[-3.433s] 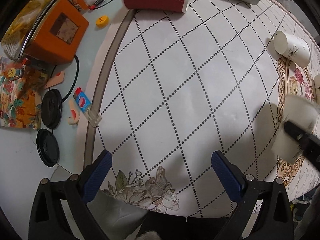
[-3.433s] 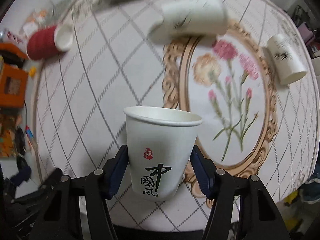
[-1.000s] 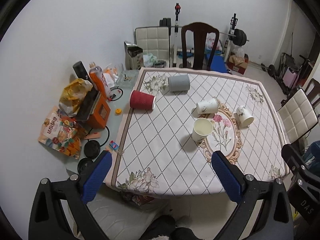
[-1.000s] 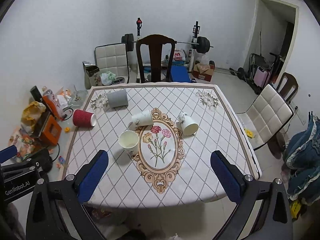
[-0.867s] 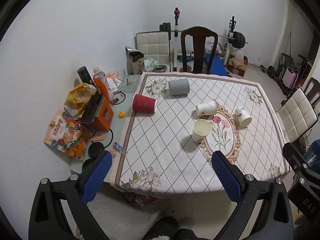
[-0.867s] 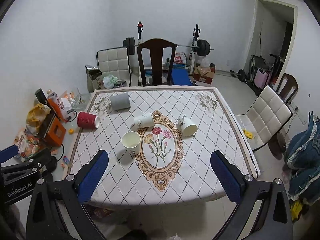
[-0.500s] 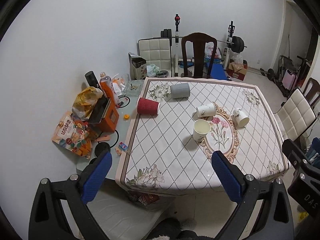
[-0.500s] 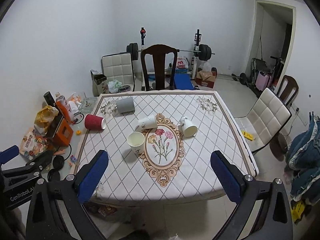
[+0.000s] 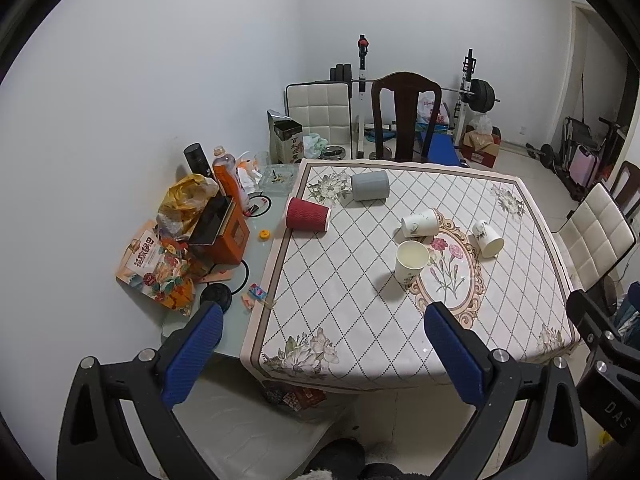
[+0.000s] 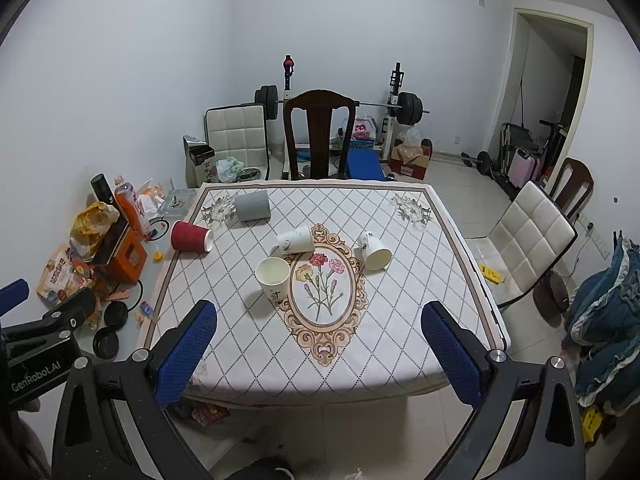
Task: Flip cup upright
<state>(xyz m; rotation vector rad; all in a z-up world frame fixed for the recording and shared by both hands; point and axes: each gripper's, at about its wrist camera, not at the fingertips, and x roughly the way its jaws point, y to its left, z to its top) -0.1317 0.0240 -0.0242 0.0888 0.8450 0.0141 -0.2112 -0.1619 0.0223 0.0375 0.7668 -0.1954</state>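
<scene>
Since both claws hang well back from the table (image 10: pixel 400 376) with nothing between the blue pads, I log them as spread and empty: left claw (image 9: pixel 320 352), right claw (image 10: pixel 320 350).

Task item: one white paper cup (image 10: pixel 273 279) stands upright, mouth up, far ahead of my right claw and slightly left of its centre line, at the left edge of the oval flower medallion. Four cups lie on their sides beyond it: a white cup (image 10: pixel 295 240) just behind the upright one, another white cup (image 10: pixel 374 251) off to the right of it, a red ribbed cup (image 10: pixel 191 236) far left near the table edge, and a grey cup (image 10: pixel 251 206) farthest away.

Handling, judged: paper cups are light and thin-walled, so they will crush under a hard pinch and roll if nudged. I would take a lying cup across its side wall near mid-height, pads on opposite sides, with gentle closure. The ribbed red sleeve should give better grip than the smooth white ones. The grey cup looks stiffer; material unclear.

Hard to make out: print on the cups is too small to read at this range. Whether the two nearest white cups touch, I cannot tell. Fisheye bending distorts spacing toward the rim. Clutter left of the table is partly cut by my left claw in the right view.
</scene>
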